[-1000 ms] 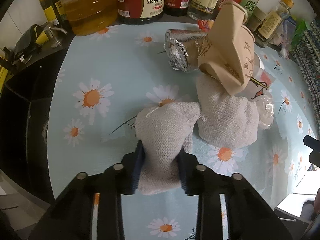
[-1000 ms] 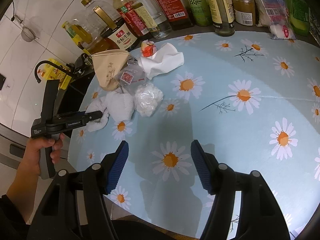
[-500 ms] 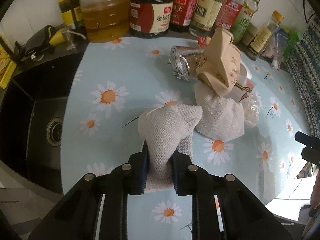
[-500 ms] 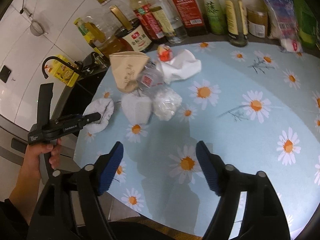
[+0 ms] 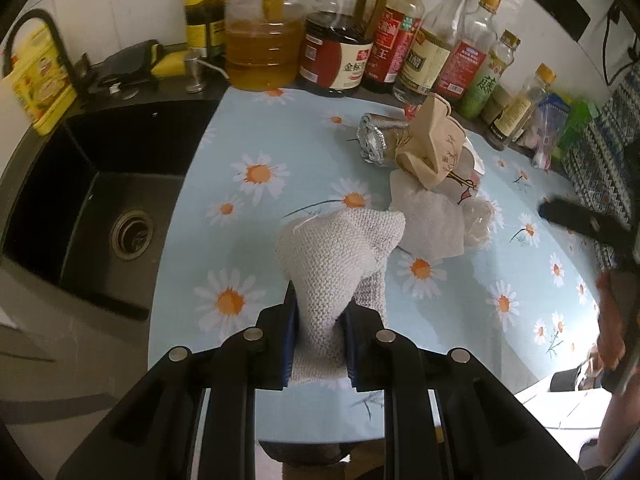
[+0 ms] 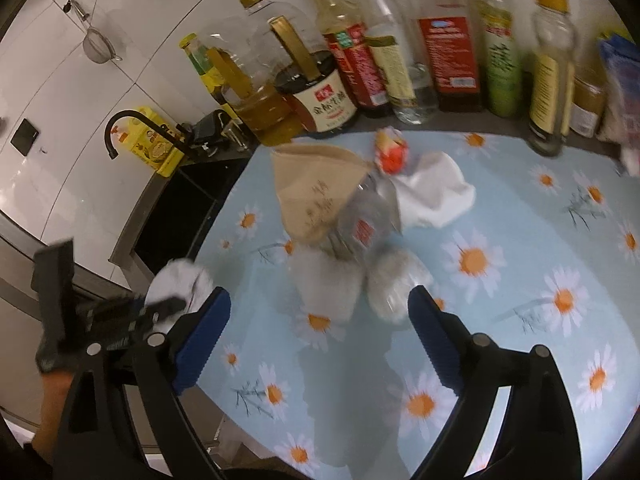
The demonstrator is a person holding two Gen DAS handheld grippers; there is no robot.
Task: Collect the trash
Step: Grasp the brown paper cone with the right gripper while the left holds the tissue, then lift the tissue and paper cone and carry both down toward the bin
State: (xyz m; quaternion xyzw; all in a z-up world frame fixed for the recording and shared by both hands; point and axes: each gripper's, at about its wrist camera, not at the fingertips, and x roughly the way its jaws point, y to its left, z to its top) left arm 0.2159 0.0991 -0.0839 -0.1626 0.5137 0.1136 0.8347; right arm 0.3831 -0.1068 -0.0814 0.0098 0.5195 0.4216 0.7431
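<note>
Left gripper (image 5: 320, 330) squeezes a gray cloth (image 5: 340, 256).
The right gripper (image 6: 318, 328) has its fingers wide apart, near the brown paper bag (image 6: 316, 196) on the daisy table (image 6: 520, 280).

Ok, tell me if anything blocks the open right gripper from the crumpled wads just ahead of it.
Nothing visible does. The right gripper is open, with only bare daisy tablecloth between its fingers and the two pale wads and. The brown paper bag and clear plastic bottle lie beyond them, not in front.
</note>
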